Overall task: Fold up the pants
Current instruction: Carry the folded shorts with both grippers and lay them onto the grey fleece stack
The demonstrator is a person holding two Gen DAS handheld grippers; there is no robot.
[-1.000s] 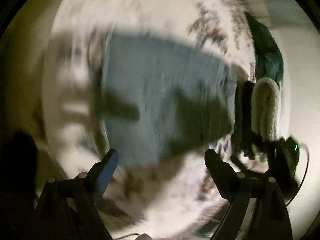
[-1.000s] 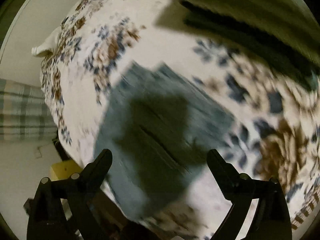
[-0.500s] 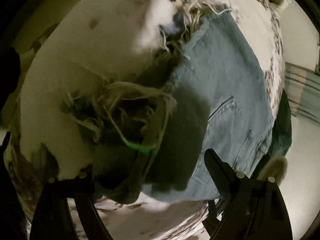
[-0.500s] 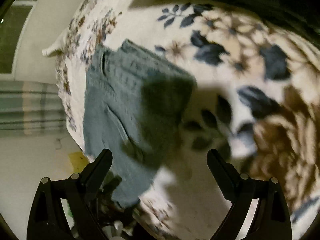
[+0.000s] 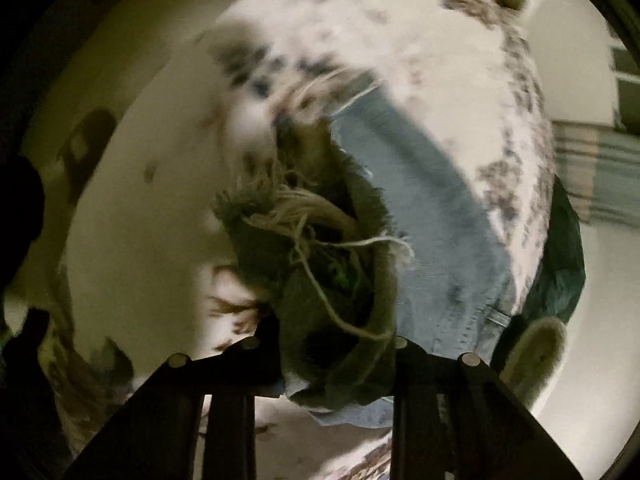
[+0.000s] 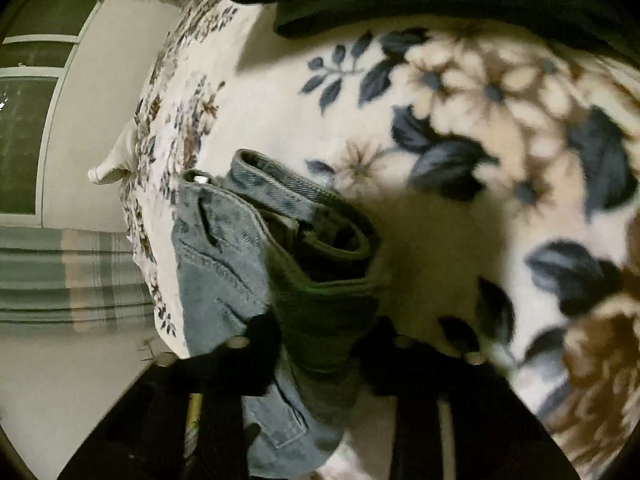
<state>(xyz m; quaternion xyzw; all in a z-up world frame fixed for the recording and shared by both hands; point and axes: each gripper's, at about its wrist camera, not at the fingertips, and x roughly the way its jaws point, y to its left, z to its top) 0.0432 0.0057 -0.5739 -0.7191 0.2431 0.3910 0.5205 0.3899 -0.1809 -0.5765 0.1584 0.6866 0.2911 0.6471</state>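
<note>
Light blue jeans [image 5: 436, 240] lie folded on a floral blanket. In the left wrist view my left gripper [image 5: 332, 344] is shut on the frayed hem end [image 5: 320, 248] of the jeans, with loose white threads hanging across it. In the right wrist view my right gripper [image 6: 316, 340] is shut on the waistband end [image 6: 320, 280] of the jeans [image 6: 216, 256], where the denim bunches up in a thick roll between the jaws. Both fingertip pairs are mostly hidden by cloth.
The white blanket [image 6: 460, 92] with blue and brown flowers covers the bed. A dark green cloth [image 5: 560, 264] and a fuzzy pale object [image 5: 536, 352] sit at the bed's right edge. A plaid curtain [image 6: 68, 276] and a window [image 6: 28, 144] are at the left.
Both grippers were open above the flat jeans a second ago. They have since dropped onto the two ends of the jeans and shut on the denim.
</note>
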